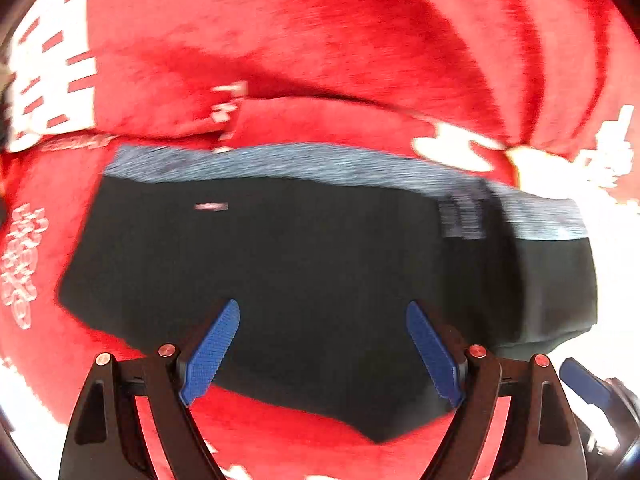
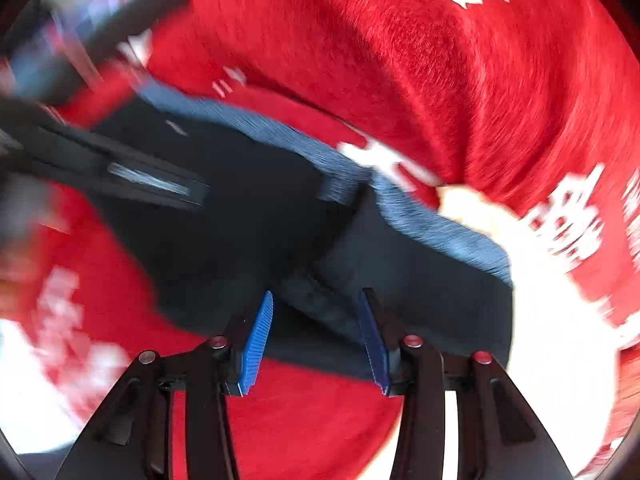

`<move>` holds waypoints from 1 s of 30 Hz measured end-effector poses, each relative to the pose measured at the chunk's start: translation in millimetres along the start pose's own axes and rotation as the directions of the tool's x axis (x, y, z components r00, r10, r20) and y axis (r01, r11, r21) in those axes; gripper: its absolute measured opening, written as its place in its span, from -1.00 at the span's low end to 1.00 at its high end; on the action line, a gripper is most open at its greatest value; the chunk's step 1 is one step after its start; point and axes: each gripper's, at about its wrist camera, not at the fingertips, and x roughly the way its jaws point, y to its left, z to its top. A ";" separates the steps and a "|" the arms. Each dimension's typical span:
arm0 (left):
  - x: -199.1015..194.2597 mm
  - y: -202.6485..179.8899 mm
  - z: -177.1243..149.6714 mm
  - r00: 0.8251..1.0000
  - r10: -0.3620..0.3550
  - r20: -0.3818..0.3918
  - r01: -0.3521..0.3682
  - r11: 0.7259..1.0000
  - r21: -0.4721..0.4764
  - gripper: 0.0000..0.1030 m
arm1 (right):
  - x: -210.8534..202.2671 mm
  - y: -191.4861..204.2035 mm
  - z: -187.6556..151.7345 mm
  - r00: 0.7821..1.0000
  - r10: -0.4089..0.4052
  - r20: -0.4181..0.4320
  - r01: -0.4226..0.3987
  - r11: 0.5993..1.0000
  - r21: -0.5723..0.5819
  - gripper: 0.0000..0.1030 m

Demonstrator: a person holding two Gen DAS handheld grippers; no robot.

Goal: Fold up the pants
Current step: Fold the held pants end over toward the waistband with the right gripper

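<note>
My left gripper [image 1: 322, 354] points steeply down over the folded black pants with a heathered grey-blue waistband [image 1: 280, 272]. Its two blue ribbed fingers [image 1: 212, 354] stand wide apart, one at lower left of centre and one at lower right of centre in the left wrist view, with nothing clamped between them; whether their tips touch the cloth I cannot tell. The pants fill the middle of that view as a dark, roughly rectangular block, waistband running along the upper edge from centre left to right. They lie on a red fleece blanket with white printed characters [image 1: 320, 40], which rises in heavy folds across the top of the frame. A blue finger of my right gripper [image 1: 586, 384] shows at the lower right edge.

In the right wrist view, my right gripper [image 2: 316, 340] is also aimed downward. Its blue fingers [image 2: 256, 350] stand partly apart at lower centre, and the pads do not press on anything. The lower edge of the pants [image 2: 248, 216] lies just beyond the fingertips, with a raised fold of black fabric running between them. The waistband slants from upper left toward centre right. The blanket [image 2: 400, 60] surrounds the pants on all sides. My left gripper [image 2: 120, 172] appears blurred at the left of the frame, over the pants.
</note>
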 end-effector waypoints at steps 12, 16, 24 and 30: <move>32.9 -97.4 9.2 0.965 -0.222 -0.139 0.236 0.967 0.093 0.47 | 39.6 -189.0 -77.1 0.887 0.404 0.223 -0.381 0.367 0.849 -0.06; 39.6 -101.8 3.3 0.960 -0.230 -0.157 0.246 0.965 0.091 0.14 | 48.6 -201.0 -88.6 0.866 0.408 0.289 -0.402 0.222 0.888 -0.06; 7.0 -97.9 -17.7 0.994 -0.089 -0.058 0.097 0.982 0.161 0.04 | 43.3 -199.1 -81.1 0.842 0.461 0.279 -0.423 0.245 0.872 -0.91; 27.0 -80.4 -14.4 0.995 -0.042 -0.095 0.045 0.998 0.034 0.42 | 61.7 -182.2 -91.0 0.872 0.468 0.147 -0.343 0.368 0.864 -0.91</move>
